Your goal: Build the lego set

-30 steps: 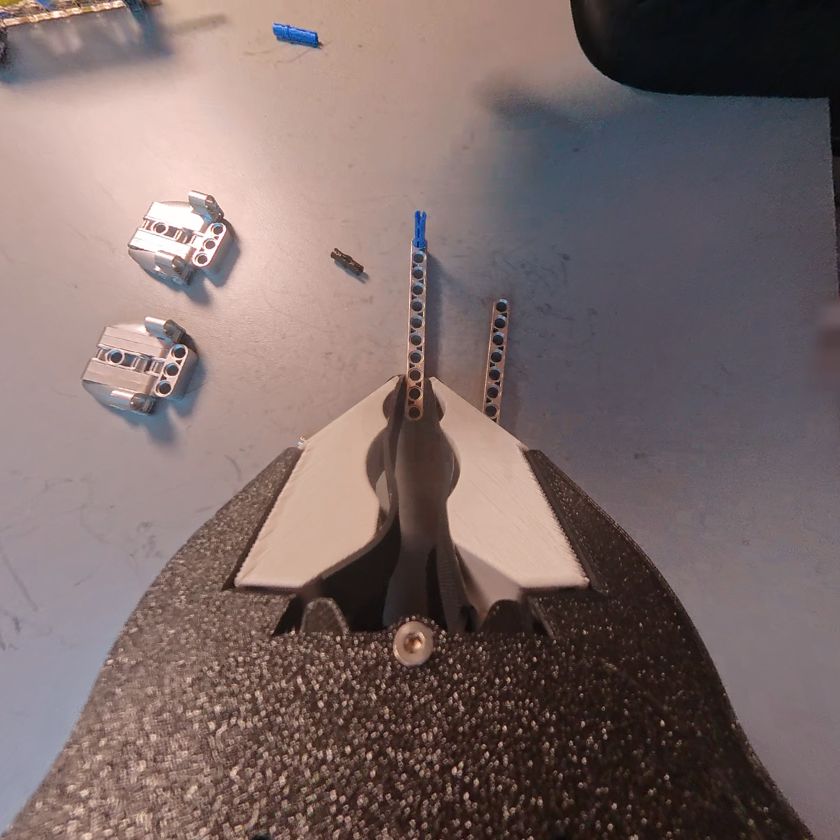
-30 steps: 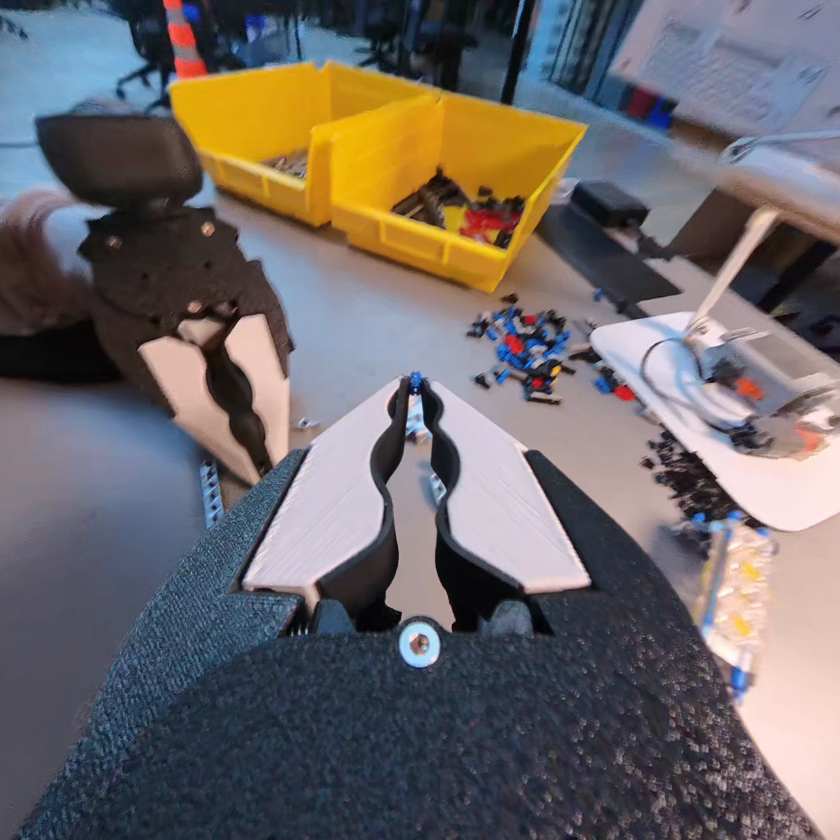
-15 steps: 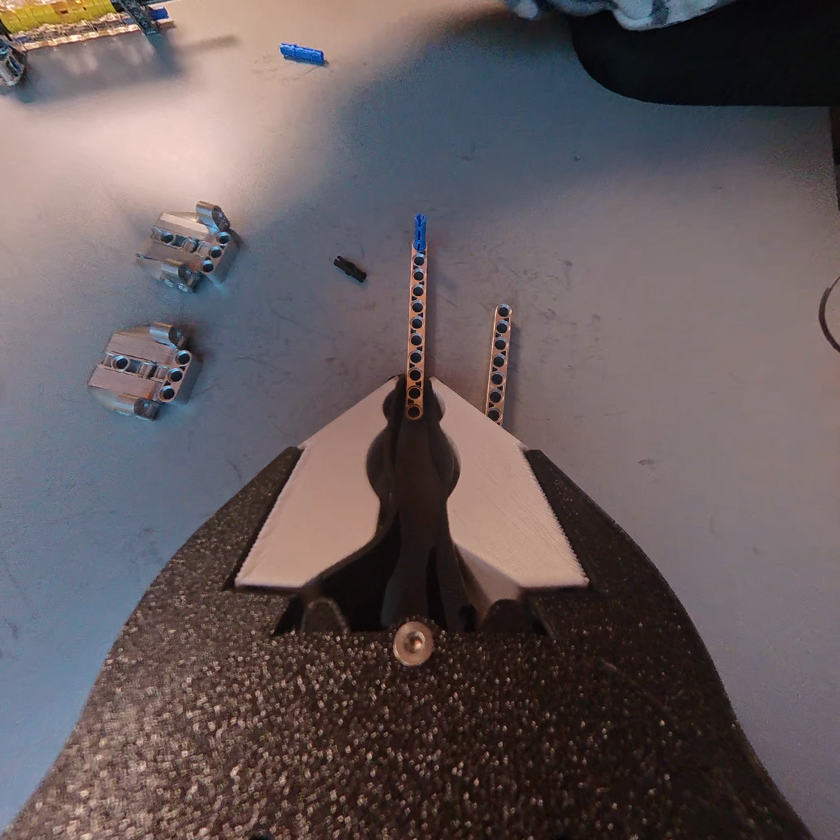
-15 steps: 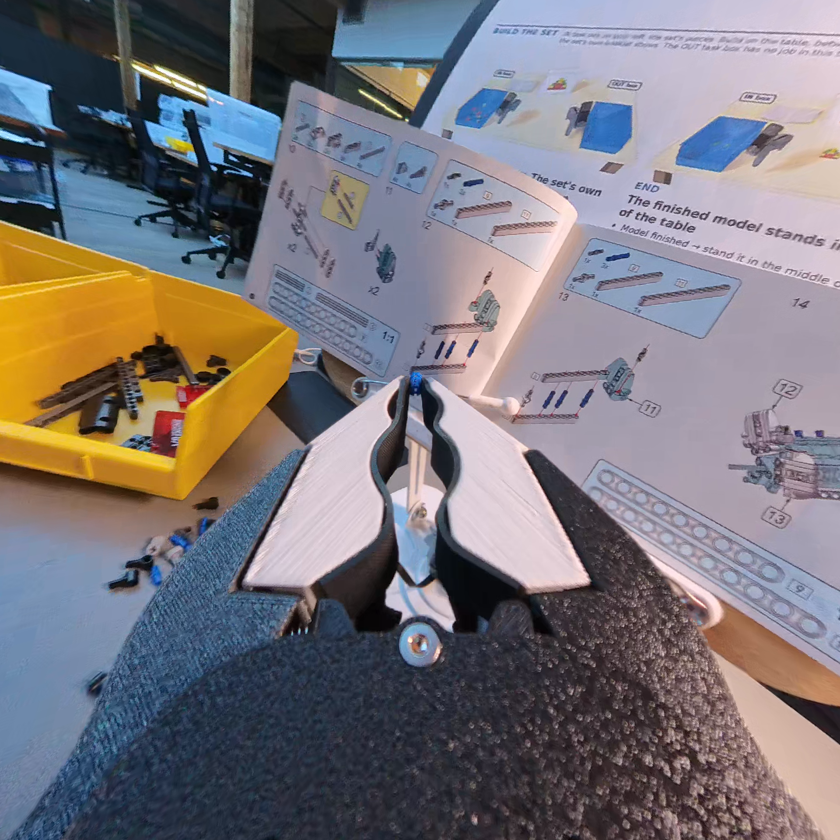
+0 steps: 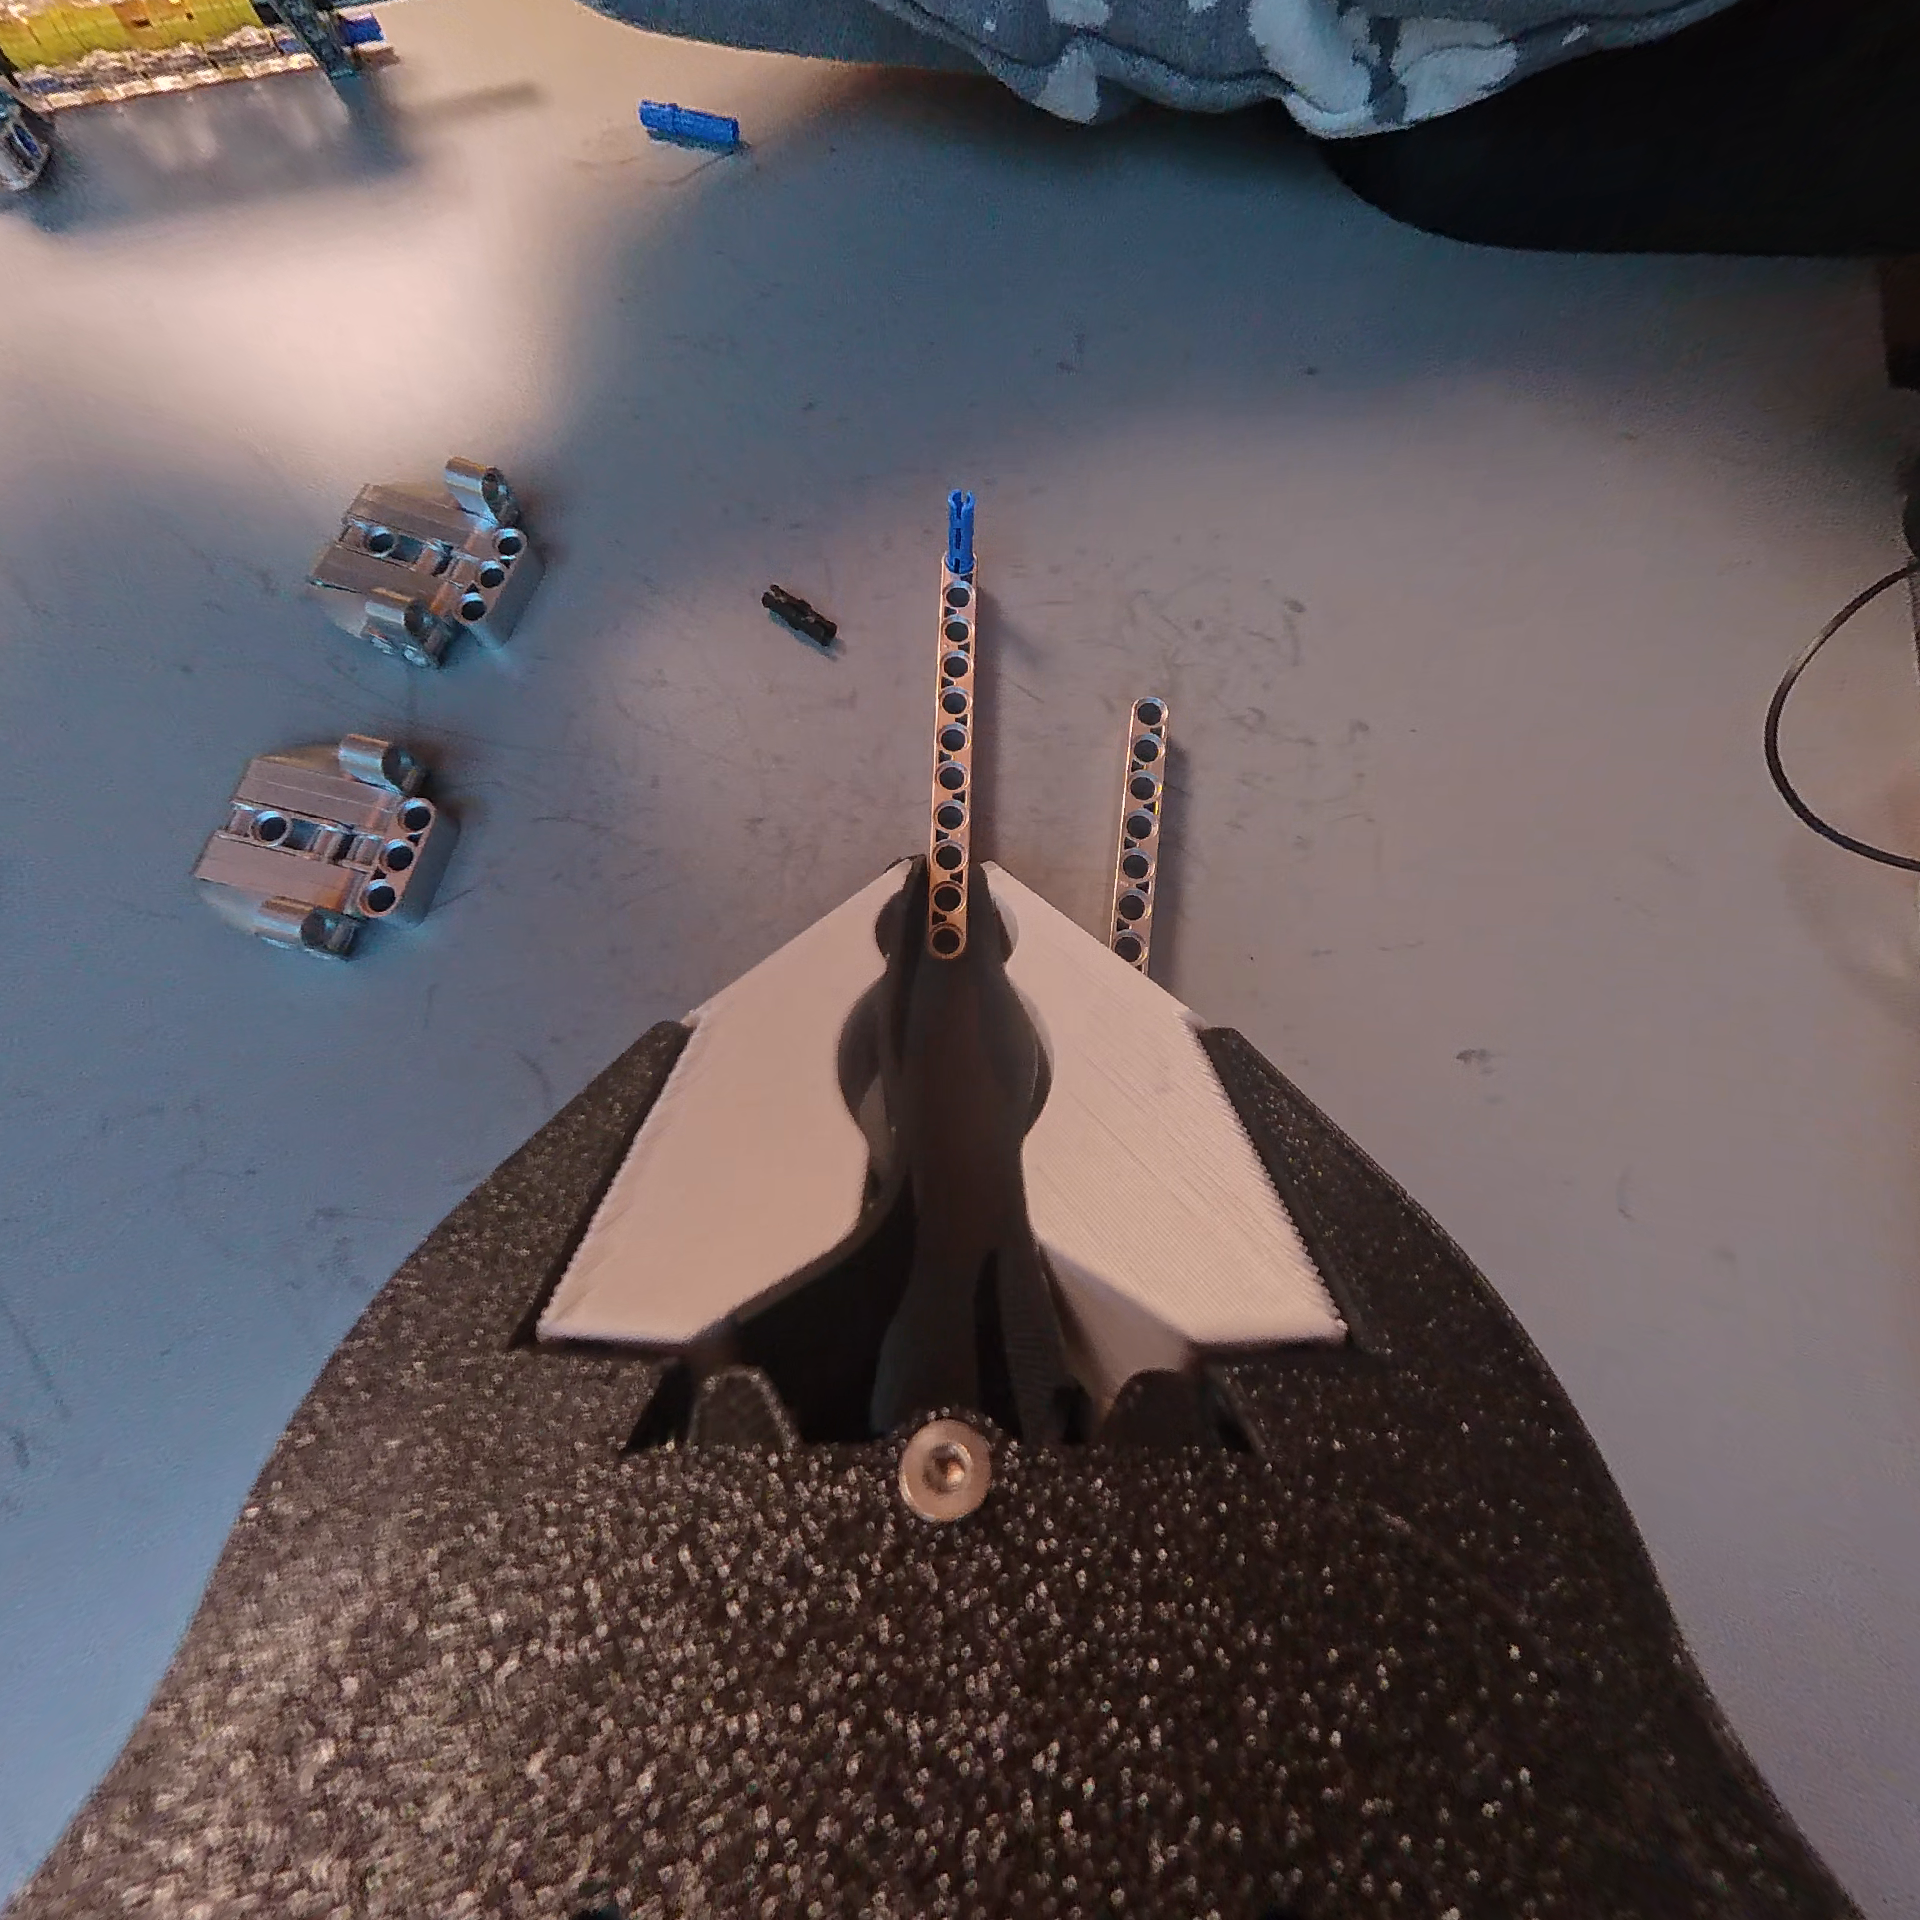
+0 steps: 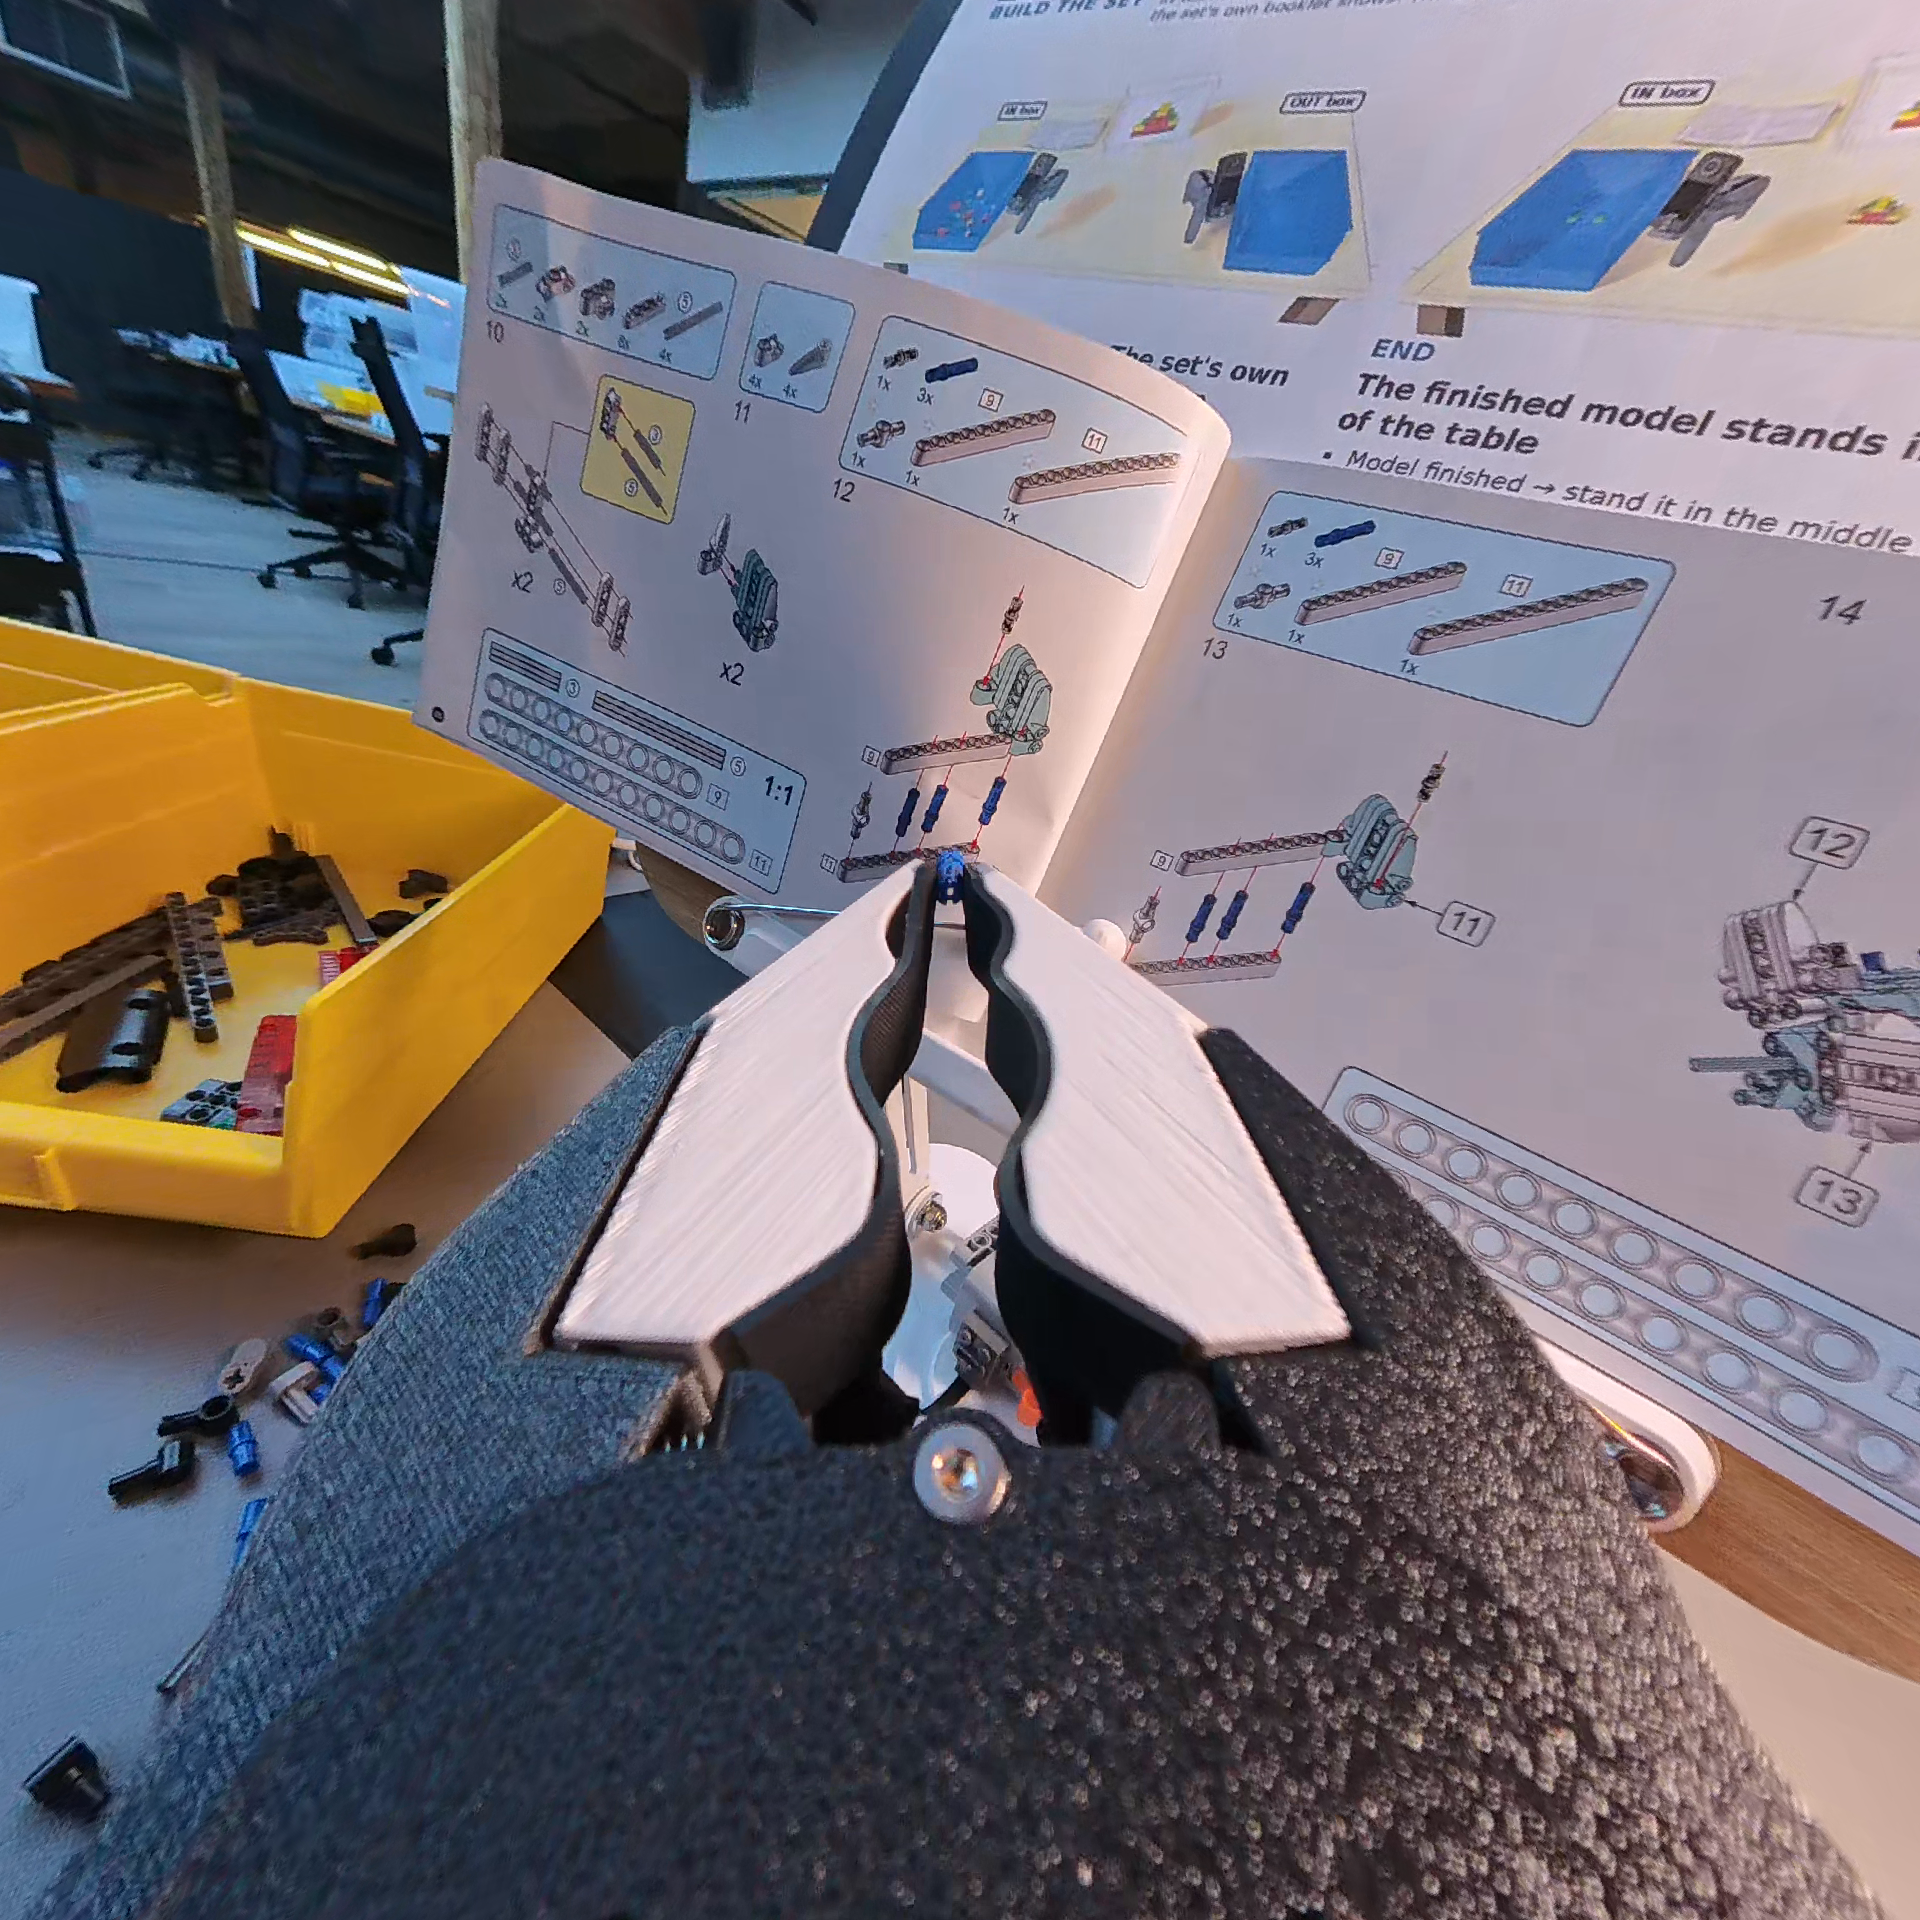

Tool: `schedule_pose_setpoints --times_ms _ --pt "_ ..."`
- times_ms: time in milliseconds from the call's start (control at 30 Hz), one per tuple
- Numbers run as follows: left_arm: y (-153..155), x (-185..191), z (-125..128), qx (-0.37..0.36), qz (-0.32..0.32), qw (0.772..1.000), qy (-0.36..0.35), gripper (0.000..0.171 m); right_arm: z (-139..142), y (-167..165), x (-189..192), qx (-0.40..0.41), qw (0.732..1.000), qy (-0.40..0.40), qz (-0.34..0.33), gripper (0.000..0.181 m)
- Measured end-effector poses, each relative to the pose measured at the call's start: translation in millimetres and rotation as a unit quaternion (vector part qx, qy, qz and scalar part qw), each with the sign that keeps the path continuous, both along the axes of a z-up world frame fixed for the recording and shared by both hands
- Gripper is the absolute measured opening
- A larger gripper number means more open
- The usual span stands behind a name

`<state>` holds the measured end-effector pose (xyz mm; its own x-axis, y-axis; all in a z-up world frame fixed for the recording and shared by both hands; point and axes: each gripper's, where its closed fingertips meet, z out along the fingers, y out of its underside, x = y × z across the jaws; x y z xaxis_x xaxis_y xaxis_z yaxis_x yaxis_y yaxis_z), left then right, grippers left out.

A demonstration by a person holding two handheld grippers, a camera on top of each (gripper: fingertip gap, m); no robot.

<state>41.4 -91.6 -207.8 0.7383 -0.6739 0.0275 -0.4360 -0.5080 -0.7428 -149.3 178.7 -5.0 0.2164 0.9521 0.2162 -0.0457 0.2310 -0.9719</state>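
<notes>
**Both grippers clamped on small building parts**

The grey table (image 5: 1455, 520) fills the left wrist view. In the right wrist view an open instruction booklet (image 6: 1351, 727) stands on a white stand, with a yellow bin (image 6: 343, 1039) of dark parts to its left and loose small pieces (image 6: 239, 1423) scattered on the table before it.

The left gripper (image 5: 954, 914) is closed on the near end of a long grey holed beam (image 5: 956, 727), which runs straight ahead from the fingertips; a blue pin (image 5: 960, 525) sticks out of its far end. A shorter holed beam (image 5: 1140, 821) lies just to the right, parallel. Two silver-grey panel pieces (image 5: 426, 561) (image 5: 322, 847) lie well to the left, and a small black pin (image 5: 800, 618) rests between them and the long beam.

The right gripper (image 6: 943, 883) is pinched on a small blue peg (image 6: 947, 871) at its very tips, held up before the booklet.
</notes>
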Motion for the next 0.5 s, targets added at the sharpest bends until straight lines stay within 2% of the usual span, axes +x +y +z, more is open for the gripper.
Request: schedule_pose_setpoints --times_ms 500 --pt "-0.4 0.4 -0.1 0.001 -0.003 1.0 -0.001 0.006 -1.3 -2.9 -1.1 -0.005 1.0 0.003 0.007 0.004"
